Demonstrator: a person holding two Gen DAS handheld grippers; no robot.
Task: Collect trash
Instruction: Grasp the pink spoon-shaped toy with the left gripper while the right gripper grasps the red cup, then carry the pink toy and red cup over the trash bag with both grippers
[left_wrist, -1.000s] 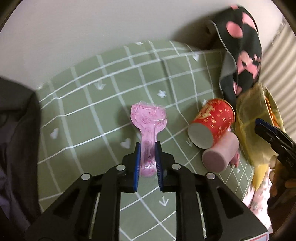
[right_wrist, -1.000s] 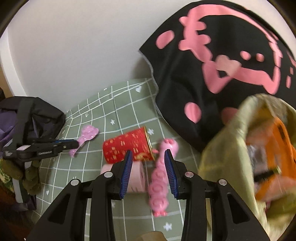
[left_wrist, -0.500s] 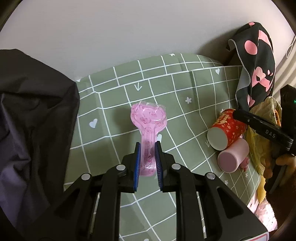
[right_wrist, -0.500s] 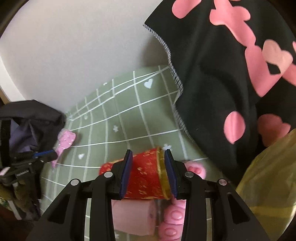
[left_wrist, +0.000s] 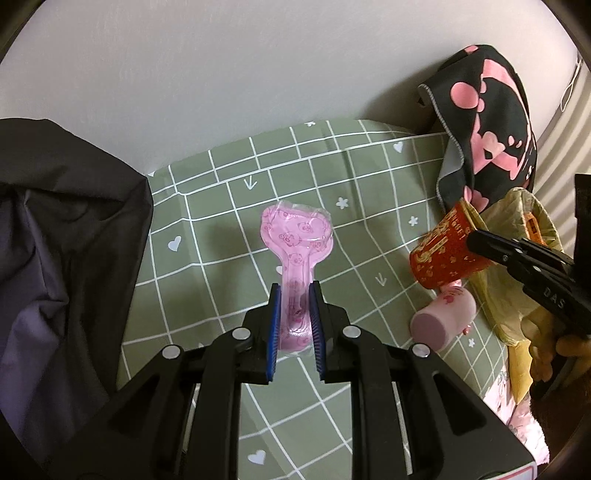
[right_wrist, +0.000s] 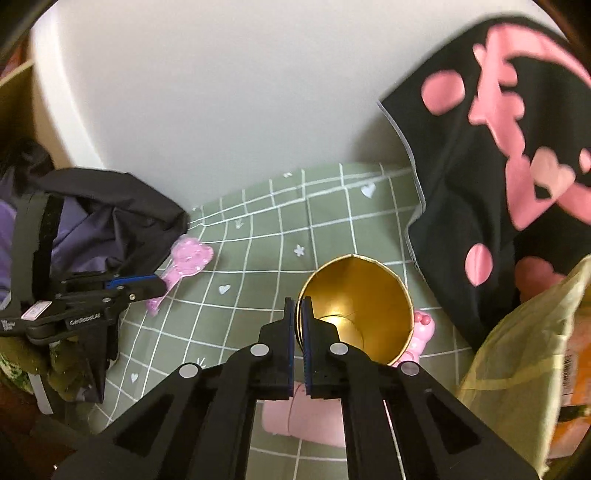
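My left gripper (left_wrist: 294, 291) is shut on the handle of a pink heart-headed wrapper (left_wrist: 297, 236), held just above the green checked cloth (left_wrist: 221, 221). The same wrapper (right_wrist: 188, 258) shows at the left of the right wrist view, in the left gripper (right_wrist: 159, 286). My right gripper (right_wrist: 298, 302) is shut on the rim of a red paper cup (right_wrist: 360, 299) with a gold inside, lifted and tilted so its mouth faces the camera. In the left wrist view this cup (left_wrist: 443, 251) hangs in the right gripper (left_wrist: 476, 240) beside a yellow trash bag (left_wrist: 517, 229).
A pink mug (left_wrist: 441, 321) lies on its side on the cloth, with a pink toy (right_wrist: 421, 332) under the cup. A black cloth with pink shapes (right_wrist: 498, 166) hangs at the right. A dark bag (left_wrist: 55, 240) sits at the left. The white wall stands behind.
My right gripper has closed on the red cup's rim and lifted it off the cloth, tilting it mouth-up. The left gripper has risen a little with the pink wrapper.
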